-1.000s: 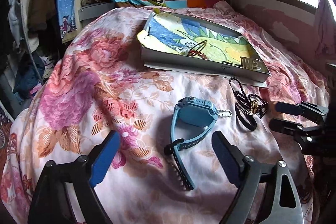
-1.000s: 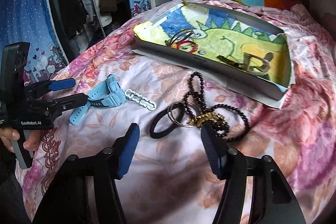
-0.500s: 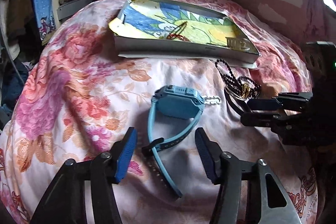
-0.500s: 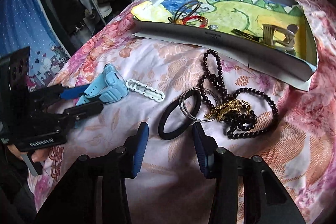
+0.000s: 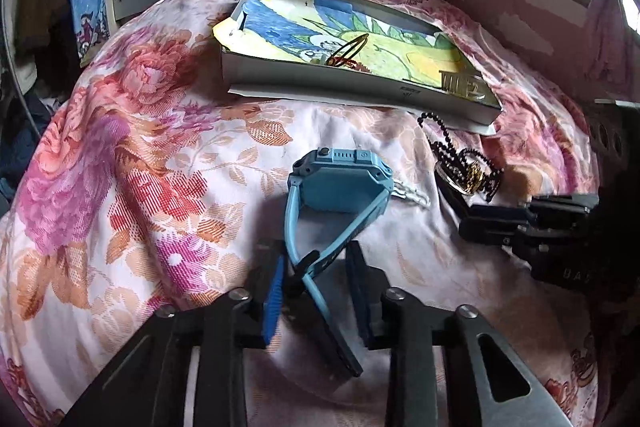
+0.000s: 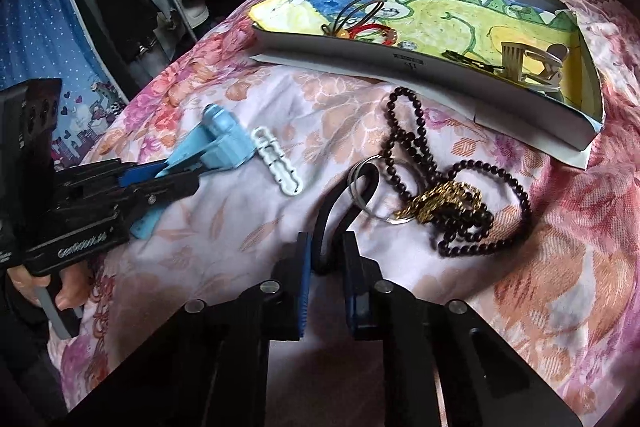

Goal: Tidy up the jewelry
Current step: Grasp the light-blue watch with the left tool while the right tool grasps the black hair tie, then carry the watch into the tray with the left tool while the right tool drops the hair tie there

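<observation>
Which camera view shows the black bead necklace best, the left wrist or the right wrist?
The right wrist view. There the black bead necklace lies in full on the bedspread, its loops tangled with a gold chain. The left wrist view shows only a small, distant part of it, below the tray.

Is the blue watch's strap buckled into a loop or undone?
Buckled. In the left wrist view the blue watch has its strap closed into a loop, the tail running on between the left tool fingers.
</observation>
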